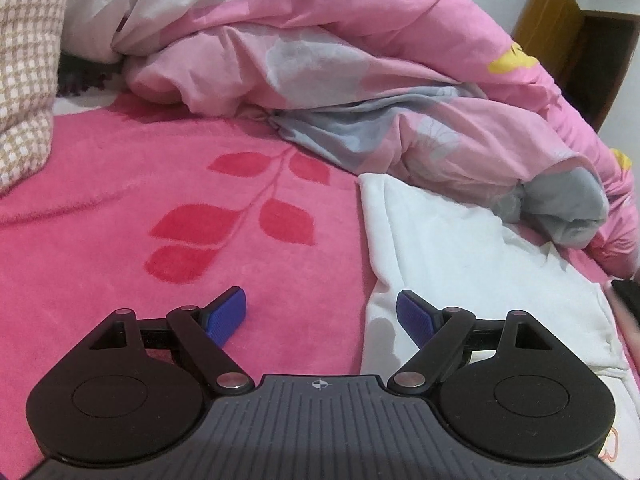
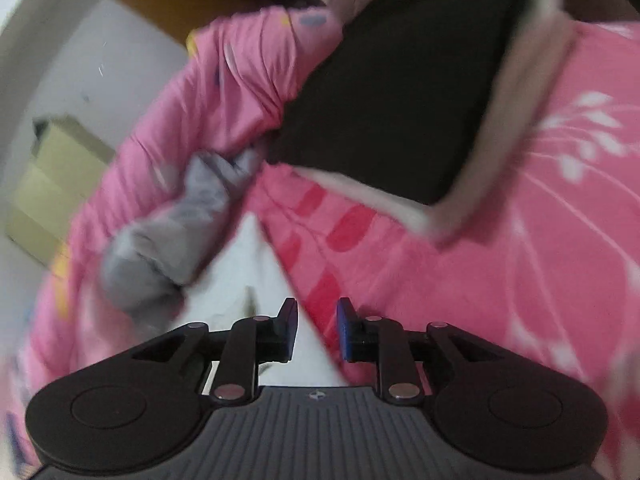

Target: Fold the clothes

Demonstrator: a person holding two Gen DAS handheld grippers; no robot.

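A white garment (image 1: 460,260) lies folded flat on the pink bed cover (image 1: 120,208), to the right in the left wrist view. My left gripper (image 1: 320,295) hovers low over its left edge, open wide, one blue pad (image 1: 414,314) above the white cloth and the other above the cover; nothing is between them. The right wrist view is blurred. It shows a strip of the white garment (image 2: 248,264) and a dark folded garment (image 2: 400,92) with a pale border lying further off on the cover. My right gripper (image 2: 317,306) stands a little open above the white cloth's edge, holding nothing.
A rumpled pink and grey duvet (image 1: 360,80) is heaped along the far side, its grey corner (image 2: 160,248) touching the white garment. A checked pillow (image 1: 24,60) lies at the left. Wooden furniture (image 1: 560,28) and a yellowish box (image 2: 52,184) stand beyond the bed.
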